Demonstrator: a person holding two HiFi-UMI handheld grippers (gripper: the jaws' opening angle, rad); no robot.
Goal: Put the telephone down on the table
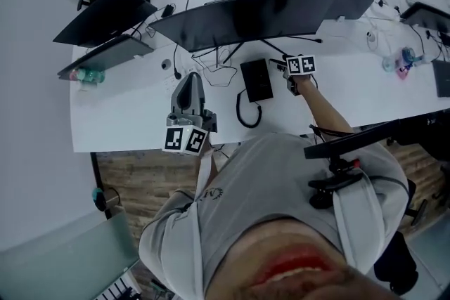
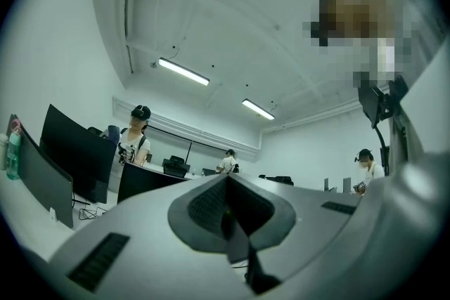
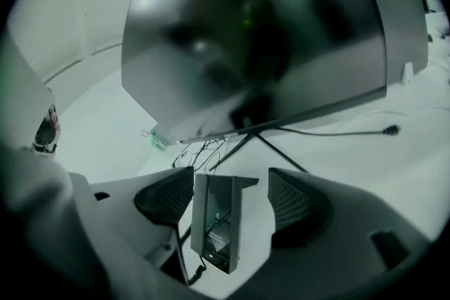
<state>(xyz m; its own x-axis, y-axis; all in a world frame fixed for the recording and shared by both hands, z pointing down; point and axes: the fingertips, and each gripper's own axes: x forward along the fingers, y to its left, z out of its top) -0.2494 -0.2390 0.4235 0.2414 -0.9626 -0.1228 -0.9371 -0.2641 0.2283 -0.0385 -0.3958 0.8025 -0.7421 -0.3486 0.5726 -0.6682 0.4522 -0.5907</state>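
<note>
Black telephone [image 1: 256, 79] lies on the white desk [image 1: 126, 116], in front of the monitor [image 1: 260, 14] and near its stand legs. Its cord [image 1: 242, 114] loops on the desk on the side nearer me.

Right gripper [image 1: 290, 70]: I see it just beside the telephone's right edge. In the right gripper view its jaws are spread wide. The telephone [image 3: 218, 221] shows in the gap between them, and neither pad touches it. The monitor [image 3: 253, 31] fills the background there.

Left gripper [image 1: 188, 84]: I see it over the desk to the left of the telephone, apart from it. In the left gripper view its jaws [image 2: 226, 211] are pressed together with nothing between them, facing across the room.
</note>
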